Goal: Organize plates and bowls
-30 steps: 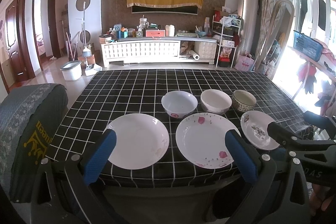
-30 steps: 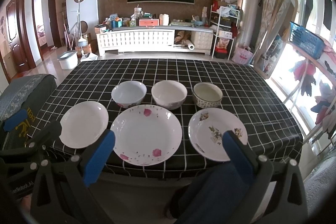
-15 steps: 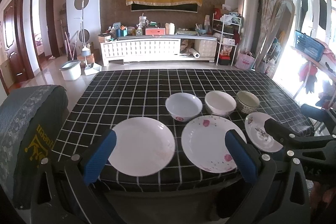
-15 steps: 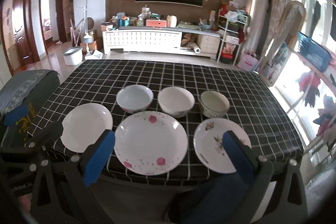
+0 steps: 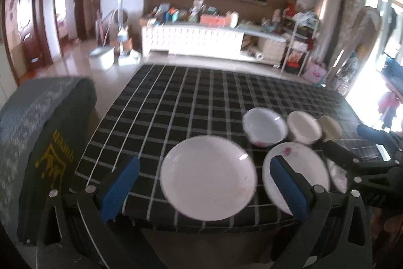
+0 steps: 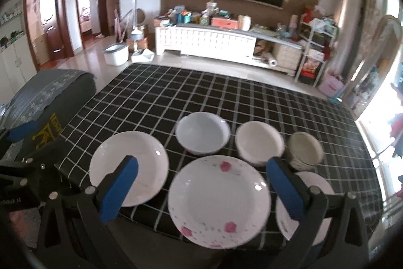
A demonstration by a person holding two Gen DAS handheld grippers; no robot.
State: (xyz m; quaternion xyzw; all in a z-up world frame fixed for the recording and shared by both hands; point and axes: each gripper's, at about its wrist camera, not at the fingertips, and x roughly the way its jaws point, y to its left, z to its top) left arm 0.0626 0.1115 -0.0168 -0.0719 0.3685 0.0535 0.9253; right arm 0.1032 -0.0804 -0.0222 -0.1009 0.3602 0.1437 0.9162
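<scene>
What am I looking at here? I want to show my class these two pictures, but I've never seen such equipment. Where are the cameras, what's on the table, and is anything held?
No robot: a person holds hand-held tongs, one per hand, each with a wide-angle camera looking along its blue pads. One picture is from the left tongs, the other from the right tongs. On the checked table lie three plates, plain white, pink-flowered and a smaller one, and behind them three bowls. Both tongs are open and hold nothing.
</scene>
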